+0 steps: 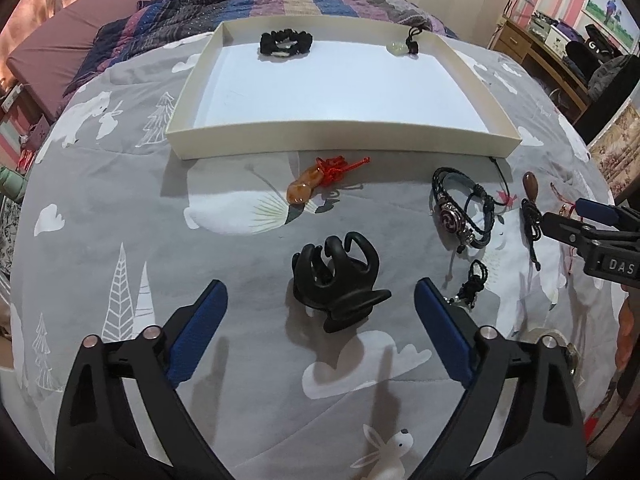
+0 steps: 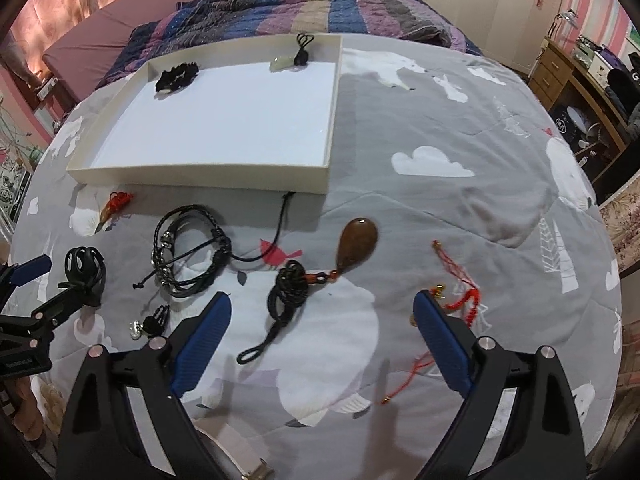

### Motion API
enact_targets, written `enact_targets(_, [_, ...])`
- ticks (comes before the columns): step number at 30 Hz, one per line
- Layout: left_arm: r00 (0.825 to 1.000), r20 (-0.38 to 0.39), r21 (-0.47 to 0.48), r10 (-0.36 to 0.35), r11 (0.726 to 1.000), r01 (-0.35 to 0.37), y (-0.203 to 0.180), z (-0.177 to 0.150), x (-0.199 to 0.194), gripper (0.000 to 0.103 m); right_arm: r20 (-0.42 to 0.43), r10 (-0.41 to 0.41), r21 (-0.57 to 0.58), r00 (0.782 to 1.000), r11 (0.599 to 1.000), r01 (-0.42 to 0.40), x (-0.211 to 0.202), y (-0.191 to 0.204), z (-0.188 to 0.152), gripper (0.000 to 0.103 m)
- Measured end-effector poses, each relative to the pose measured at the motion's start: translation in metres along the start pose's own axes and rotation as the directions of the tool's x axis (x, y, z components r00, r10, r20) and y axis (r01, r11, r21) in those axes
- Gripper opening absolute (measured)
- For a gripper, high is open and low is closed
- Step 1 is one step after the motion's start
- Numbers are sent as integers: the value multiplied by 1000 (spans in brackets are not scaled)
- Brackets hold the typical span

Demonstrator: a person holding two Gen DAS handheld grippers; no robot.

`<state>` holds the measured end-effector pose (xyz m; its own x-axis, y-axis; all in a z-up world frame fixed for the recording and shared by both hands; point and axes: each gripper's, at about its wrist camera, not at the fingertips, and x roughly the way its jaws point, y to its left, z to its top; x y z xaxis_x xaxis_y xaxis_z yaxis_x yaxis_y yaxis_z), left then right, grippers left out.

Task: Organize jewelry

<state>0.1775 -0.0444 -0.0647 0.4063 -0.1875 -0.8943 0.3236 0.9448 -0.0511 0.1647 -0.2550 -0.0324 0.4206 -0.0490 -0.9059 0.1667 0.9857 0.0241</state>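
A black claw hair clip [image 1: 334, 280] lies on the grey bedspread between the wide-apart blue pads of my left gripper [image 1: 320, 304], untouched. Beyond it lie an amber pendant with a red knot [image 1: 306, 188] and a black leather bracelet [image 1: 464, 210]. My right gripper [image 2: 322, 316] is open above a brown teardrop pendant [image 2: 356, 246] on a black cord [image 2: 286, 292]; a red string bracelet [image 2: 460, 296] lies by its right finger. The shallow white box [image 1: 336, 138] holds a black scrunchie [image 1: 286, 42] and a pale pendant [image 1: 400, 47].
A small silver charm on a black knot [image 2: 150, 322] lies near the right gripper's left finger. A striped quilt [image 1: 280, 0] is bunched behind the box. A wooden desk [image 2: 568, 76] stands at the far right, off the bed.
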Motion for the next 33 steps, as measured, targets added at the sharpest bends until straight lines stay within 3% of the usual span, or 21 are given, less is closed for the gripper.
enact_targets(5, [1000, -6, 22, 16, 1000, -16, -4, 1, 5, 90, -33, -3, 10, 999, 1000, 3, 17, 4, 3, 83])
enact_targets(8, [1000, -17, 25, 14, 1000, -13, -5, 4, 10, 83, -39, -14, 17, 999, 1000, 15, 25, 4, 6, 81])
enact_targets(10, [1000, -29, 26, 6, 1000, -5, -5, 6, 13, 76, -50, -17, 22, 999, 1000, 18, 32, 5, 7, 75])
enact_targets(14, [999, -35, 32, 15, 999, -14, -6, 7, 19, 75, -52, -11, 40, 999, 999, 13, 38, -1, 10, 68])
enact_targets(18, [999, -55, 35, 2, 999, 0, -5, 8, 25, 59, -47, -6, 42, 999, 999, 8, 39, -4, 14, 56])
enact_targets(24, [999, -45, 35, -6, 999, 7, -3, 9, 26, 47, -32, 5, 41, 999, 999, -4, 35, -8, 11, 37])
enact_targets(31, [999, -41, 32, -2, 999, 3, -3, 9, 24, 46, -26, 22, 49, 999, 999, -21, 29, -19, 8, 15])
enact_targets(33, [999, -37, 30, -3, 1000, 4, 0, 9, 22, 46, -22, 29, 57, 999, 998, -28, 27, -23, 7, 15])
